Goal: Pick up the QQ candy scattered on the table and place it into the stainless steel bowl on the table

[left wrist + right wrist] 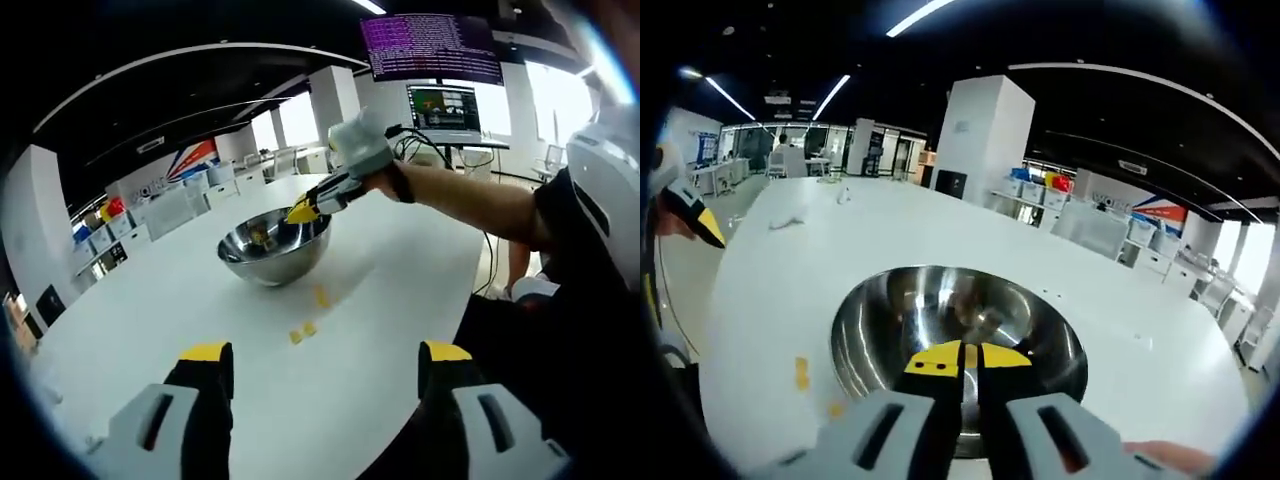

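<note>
Over the shiny steel bowl [958,345] hung the right claw [970,362], w/ its yellow tips pressed close together, just a thin dark line between them. No candy could be seen in that line, so I couldn't tell if a piece was pinched there or not. My guess: the claw was held right above the bowl so a candy could drop straight in & not bounce out onto the table [790,290].

From the left gripper view, the same right claw [305,210] sat at the bowl's [275,248] far rim, w/ the person's hand [362,150] behind it. Something small & yellowish lay inside the bowl, prob a candy, but it was too little to be sure.

The left claw [325,355] was wide open, holding nothing, low over the table [400,270] on the near side. It looked like it was waiting for its turn.

Three candy bits still lay on the table: a pair [303,331] side by side & one more [321,295] nearer the bowl. They sat between the open left claw & the bowl, ahead of the claw, not touching it. So the job wasn't done yet.
</note>
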`<state>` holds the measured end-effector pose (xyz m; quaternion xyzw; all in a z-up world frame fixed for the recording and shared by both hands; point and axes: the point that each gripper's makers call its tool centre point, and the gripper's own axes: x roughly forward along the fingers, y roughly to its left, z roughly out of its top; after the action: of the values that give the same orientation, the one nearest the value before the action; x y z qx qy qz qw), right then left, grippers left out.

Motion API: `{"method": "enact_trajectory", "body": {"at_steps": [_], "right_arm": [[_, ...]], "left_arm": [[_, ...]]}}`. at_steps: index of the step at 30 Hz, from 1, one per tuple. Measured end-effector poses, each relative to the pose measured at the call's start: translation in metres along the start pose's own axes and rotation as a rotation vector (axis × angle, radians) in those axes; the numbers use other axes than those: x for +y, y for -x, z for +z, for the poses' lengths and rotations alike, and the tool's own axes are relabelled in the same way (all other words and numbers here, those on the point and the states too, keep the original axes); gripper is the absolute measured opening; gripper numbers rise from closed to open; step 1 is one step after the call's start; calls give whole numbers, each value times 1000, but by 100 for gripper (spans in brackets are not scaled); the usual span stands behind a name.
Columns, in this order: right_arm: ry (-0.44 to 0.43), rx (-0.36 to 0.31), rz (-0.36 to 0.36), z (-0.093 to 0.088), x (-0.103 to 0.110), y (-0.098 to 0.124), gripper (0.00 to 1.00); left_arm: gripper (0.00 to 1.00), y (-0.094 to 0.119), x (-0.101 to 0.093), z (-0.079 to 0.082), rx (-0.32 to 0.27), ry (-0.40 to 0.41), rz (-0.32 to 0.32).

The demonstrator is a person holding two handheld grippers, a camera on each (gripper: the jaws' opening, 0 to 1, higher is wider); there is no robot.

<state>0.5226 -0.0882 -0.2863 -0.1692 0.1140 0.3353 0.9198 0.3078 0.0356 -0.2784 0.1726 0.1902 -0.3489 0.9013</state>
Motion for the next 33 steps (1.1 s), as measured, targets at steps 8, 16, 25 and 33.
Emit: {"method": "enact_trajectory", "body": {"at_steps": [8,16,25,33], "right_arm": [[-2,29,9,-12,4,-3,3],[-3,24,-1,-13,3,-2,4],[-20,-50,-16,-2,-3,0,32],[-38,-73,-33,4,-8,4,29]], "left_arm": [[75,0,-1,-1,-3,5,-2],[75,1,-1,-1,-4,3,-2],[75,2,-2,0,-4,0,-3],[75,2,-2,1,-5,-1,-2]]}}
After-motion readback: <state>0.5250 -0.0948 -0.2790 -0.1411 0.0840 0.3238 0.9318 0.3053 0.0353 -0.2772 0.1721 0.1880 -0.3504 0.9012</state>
